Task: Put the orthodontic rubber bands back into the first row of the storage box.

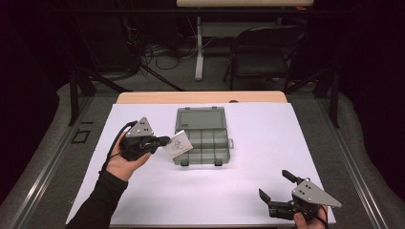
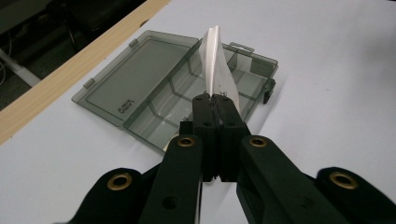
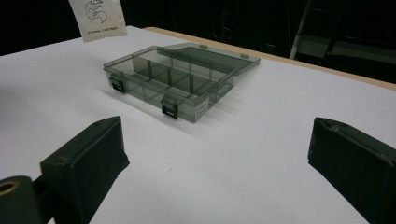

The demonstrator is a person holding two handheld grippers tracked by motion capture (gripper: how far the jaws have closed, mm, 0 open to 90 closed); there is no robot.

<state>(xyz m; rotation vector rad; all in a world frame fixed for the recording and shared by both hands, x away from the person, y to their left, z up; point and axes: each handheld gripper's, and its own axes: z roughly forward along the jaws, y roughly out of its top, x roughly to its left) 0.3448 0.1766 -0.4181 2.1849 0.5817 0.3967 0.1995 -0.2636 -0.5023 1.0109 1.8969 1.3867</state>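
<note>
— Box (image 1: pixel 201 136) position relative to the left gripper (image 1: pixel 161 140)?

— It is found at about three o'clock, just beside the white card (image 1: pixel 178 145) pinched between the pressed-together jaws; the card is held on edge over the box's left end.

— Long axis?

— The box's row of compartments is laid nine to three, lid open toward twelve. The right gripper (image 1: pixel 277 188) is kept spread at five o'clock, well apart.

Worktop (image 1: pixel 229 191): pale wooden top, covered almost entirely by a white sheet (image 1: pixel 258 143); a strip of bare wood shows along the far edge. Lying directly on the sheet, near mid-worktop toward the far side: one smoky translucent compartment box (image 1: pixel 201 143), lid folded back flat, two dark latches on the near wall.
</note>
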